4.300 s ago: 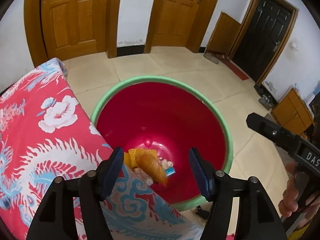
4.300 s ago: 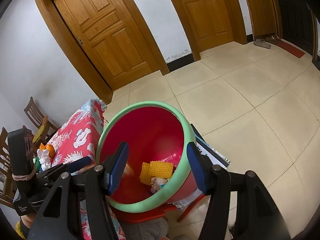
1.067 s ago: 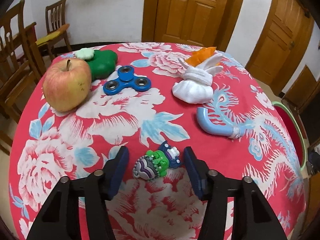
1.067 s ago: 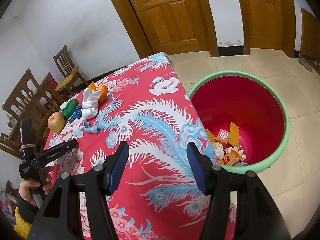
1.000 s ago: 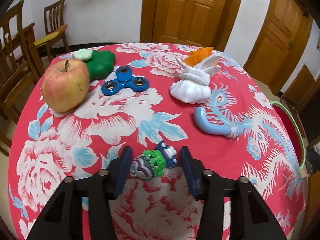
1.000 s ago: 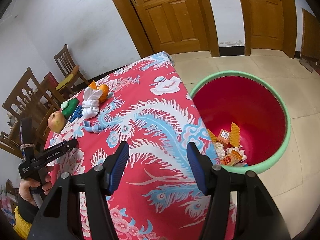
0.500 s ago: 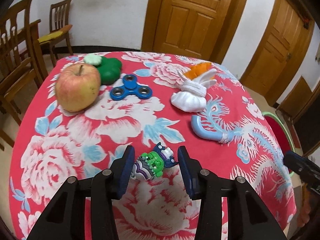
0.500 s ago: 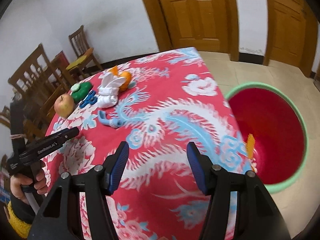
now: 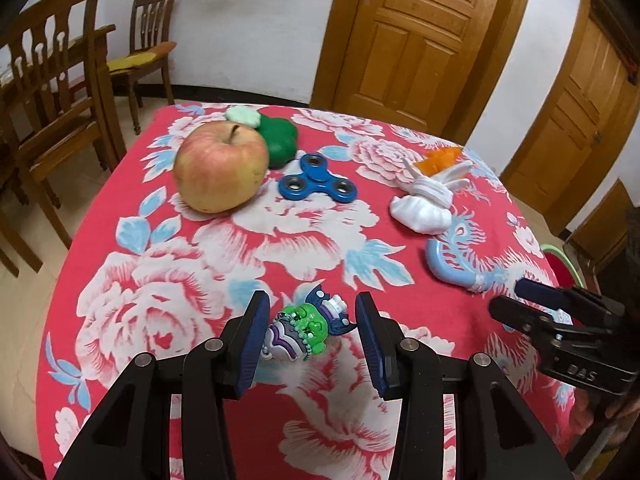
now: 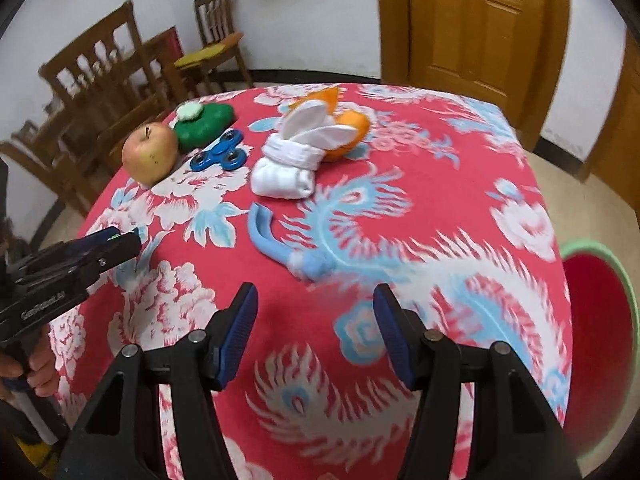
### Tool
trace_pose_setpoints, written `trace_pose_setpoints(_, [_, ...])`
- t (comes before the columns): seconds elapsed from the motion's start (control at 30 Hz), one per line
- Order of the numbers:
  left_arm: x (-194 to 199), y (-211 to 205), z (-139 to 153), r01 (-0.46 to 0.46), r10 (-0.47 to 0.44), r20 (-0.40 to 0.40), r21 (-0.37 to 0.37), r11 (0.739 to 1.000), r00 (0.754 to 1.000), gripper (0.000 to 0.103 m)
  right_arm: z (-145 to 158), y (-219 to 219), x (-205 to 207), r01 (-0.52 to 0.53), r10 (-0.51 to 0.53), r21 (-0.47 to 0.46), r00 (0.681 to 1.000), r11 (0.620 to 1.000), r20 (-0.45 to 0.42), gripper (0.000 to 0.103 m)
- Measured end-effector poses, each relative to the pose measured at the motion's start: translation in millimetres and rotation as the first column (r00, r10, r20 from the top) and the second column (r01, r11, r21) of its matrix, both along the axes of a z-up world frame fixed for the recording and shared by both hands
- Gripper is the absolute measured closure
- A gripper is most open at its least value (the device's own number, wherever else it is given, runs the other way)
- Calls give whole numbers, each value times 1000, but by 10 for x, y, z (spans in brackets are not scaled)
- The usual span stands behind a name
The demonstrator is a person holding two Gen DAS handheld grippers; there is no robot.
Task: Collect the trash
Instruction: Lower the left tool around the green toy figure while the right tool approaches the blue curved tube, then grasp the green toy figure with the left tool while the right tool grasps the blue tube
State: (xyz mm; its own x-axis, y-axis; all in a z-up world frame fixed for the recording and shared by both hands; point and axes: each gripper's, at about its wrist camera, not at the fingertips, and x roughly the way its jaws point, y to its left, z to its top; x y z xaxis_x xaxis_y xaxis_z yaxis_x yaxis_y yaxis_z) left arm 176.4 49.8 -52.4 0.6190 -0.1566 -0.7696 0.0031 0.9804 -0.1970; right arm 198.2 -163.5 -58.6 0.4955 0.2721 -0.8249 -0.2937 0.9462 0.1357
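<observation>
The small green-and-purple plastic toy figure point(image 9: 306, 330) is pinched across its middle by the left hand-held gripper point(image 9: 308, 336) above the red floral desk point(image 9: 224, 256) — light, stiff, knobbly, judged unlikely to slip — while the right hand-held gripper point(image 10: 314, 332) is spread empty.

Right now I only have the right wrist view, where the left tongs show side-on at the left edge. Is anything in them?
Observer: Yes. The left tongs have just been closing, and a small green and purple toy is gripped between the pads.
Operator: How does it lie in them?
Observer: Crosswise. Its purple end is against one pad and its dark blue end against the other.
Operator: Do my tongs show from that side?
Observer: Yes. The right tongs come in at the left wrist view's right edge, over the tablecloth. In that picture their tips are close to the pale end of the blue curved piece.
</observation>
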Motion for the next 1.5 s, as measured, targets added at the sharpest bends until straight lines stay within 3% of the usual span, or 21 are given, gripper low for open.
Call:
trace_pose_setpoints(0.27, [-3,65,-31,-11,11,-5,-16,1000,1000,57,-125,274,254,-76,74,-60,997,995,-34,43])
trace_pose_setpoints(0.5, [-4,73,-45,-9,9,-8,-21,1000,1000,57,-164,380,252,-104,101,-82,994,991,-34,71])
trace_pose_setpoints(0.77, [-18,23,-21,3,-3,-3,-19,1000,1000,57,-120,377,117,-137,137,-36,991,990,-6,75])
trace_pose_setpoints(1.17, [-70,-247,110,63,-63,22,-13,998,998,57,191,-61,-287,-35,28,91,997,995,72,75])
trace_pose_setpoints(1.5, [-149,-686,213,165,-164,34,-15,986,986,57,393,-655,-686,120,-142,197,984,973,105,75])
